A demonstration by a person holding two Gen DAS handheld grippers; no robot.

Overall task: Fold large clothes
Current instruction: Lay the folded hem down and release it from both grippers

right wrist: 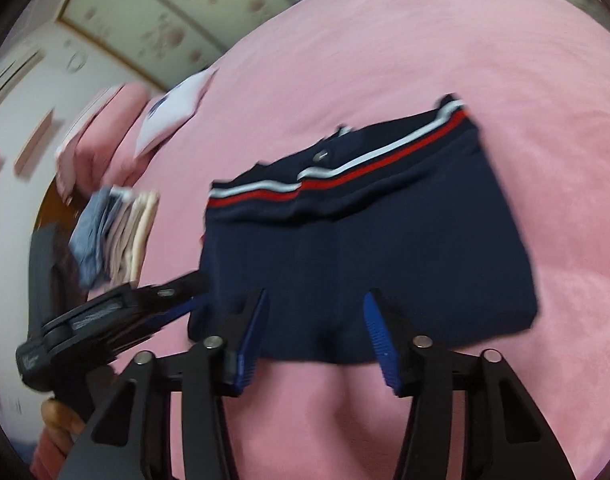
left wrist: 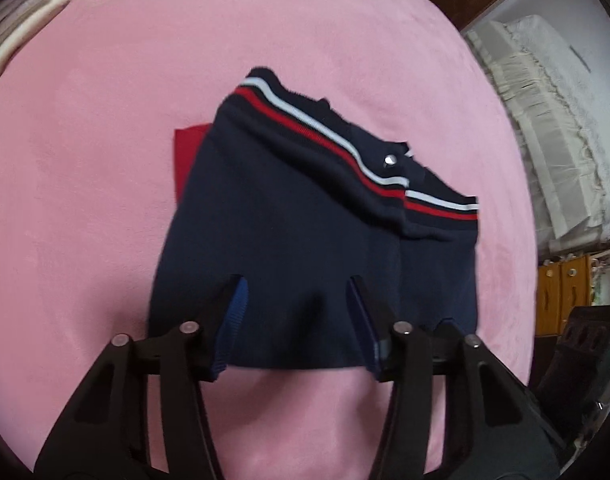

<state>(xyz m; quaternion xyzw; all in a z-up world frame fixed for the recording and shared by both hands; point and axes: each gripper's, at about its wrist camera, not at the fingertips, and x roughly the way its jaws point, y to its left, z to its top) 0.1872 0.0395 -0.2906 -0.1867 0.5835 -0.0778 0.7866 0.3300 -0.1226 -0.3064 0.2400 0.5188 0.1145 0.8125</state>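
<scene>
A folded navy garment (left wrist: 289, 232) with a red and white striped band and a silver snap lies on the pink bed cover (left wrist: 105, 160). A red layer (left wrist: 187, 152) shows under its far left edge. My left gripper (left wrist: 299, 292) is open, its blue-padded fingers (left wrist: 235, 320) over the garment's near edge. In the right wrist view the same garment (right wrist: 369, 252) lies ahead. My right gripper (right wrist: 317, 308) is open over its near edge. The left gripper (right wrist: 117, 316) shows there at the garment's left corner.
A stack of folded pale clothes (left wrist: 21, 28) sits at the bed's far left, also in the right wrist view (right wrist: 117, 236). A white and navy item (right wrist: 173, 108) and pink pillows (right wrist: 109, 140) lie farther off. White furniture (left wrist: 553, 140) stands right of the bed.
</scene>
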